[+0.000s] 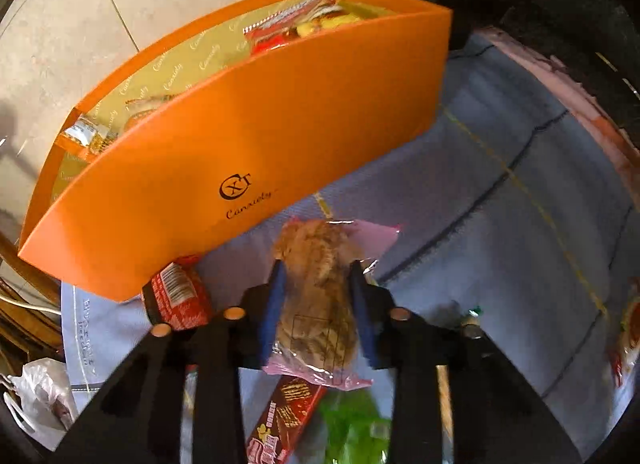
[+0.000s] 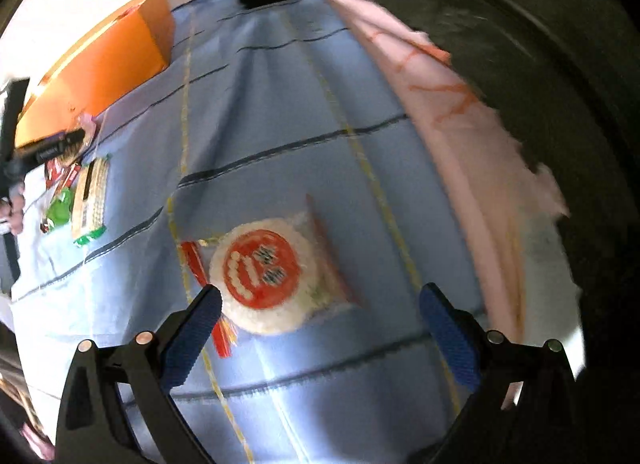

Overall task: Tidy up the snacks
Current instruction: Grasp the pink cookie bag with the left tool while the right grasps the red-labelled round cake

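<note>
In the left wrist view my left gripper is shut on a pink-wrapped brown pastry packet, held above the blue cloth in front of the orange box. The box holds several snack packets. In the right wrist view my right gripper is open just above a round white rice-cracker packet with a red label lying on the cloth. The orange box shows at the far left there.
A red snack packet, a red biscuit bar and a green packet lie under the left gripper. Green and red packets lie near the box. The blue cloth ends at a pink edge. Tiled floor lies beyond the box.
</note>
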`<state>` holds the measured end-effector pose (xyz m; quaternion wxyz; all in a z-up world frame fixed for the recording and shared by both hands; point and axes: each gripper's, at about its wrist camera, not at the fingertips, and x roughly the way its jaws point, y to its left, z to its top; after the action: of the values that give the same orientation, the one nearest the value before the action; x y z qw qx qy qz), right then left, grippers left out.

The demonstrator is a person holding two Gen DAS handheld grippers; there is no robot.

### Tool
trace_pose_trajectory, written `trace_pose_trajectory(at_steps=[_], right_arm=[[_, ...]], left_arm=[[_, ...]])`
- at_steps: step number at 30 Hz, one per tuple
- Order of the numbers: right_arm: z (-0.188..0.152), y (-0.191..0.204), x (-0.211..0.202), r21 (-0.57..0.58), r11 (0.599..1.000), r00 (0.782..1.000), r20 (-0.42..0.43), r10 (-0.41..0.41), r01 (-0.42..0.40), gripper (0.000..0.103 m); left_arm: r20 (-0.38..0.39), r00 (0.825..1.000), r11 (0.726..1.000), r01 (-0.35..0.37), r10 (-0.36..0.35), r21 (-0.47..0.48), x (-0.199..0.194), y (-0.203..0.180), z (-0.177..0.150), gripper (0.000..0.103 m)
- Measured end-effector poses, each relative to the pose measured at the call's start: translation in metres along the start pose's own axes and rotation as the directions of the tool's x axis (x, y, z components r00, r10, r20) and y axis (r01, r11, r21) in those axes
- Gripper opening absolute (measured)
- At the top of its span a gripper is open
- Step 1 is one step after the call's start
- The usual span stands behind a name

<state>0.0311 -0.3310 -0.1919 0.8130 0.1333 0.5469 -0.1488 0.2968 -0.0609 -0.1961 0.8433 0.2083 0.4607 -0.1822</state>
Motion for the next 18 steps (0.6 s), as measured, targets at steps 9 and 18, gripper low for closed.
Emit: trace_pose_trajectory(at_steps=[9,18], right_arm=[[0.0,0.035,0.046,-0.145,0.989,1.0,-0.009,0.024,-0.025,0.1],[-0.007,0.021,0.021,-0.052,0.998,0.999,0.04,0.019,-0.017,0.074]], left_arm=[[0.03,0.999,0.999,0.016,-0.015,-0.05,-0.047,0.01,-0.013,0.013],[0.009,1.0,0.997,0.019,-0.019,-0.077,-0.057,0.025,-0.034,0.01]])
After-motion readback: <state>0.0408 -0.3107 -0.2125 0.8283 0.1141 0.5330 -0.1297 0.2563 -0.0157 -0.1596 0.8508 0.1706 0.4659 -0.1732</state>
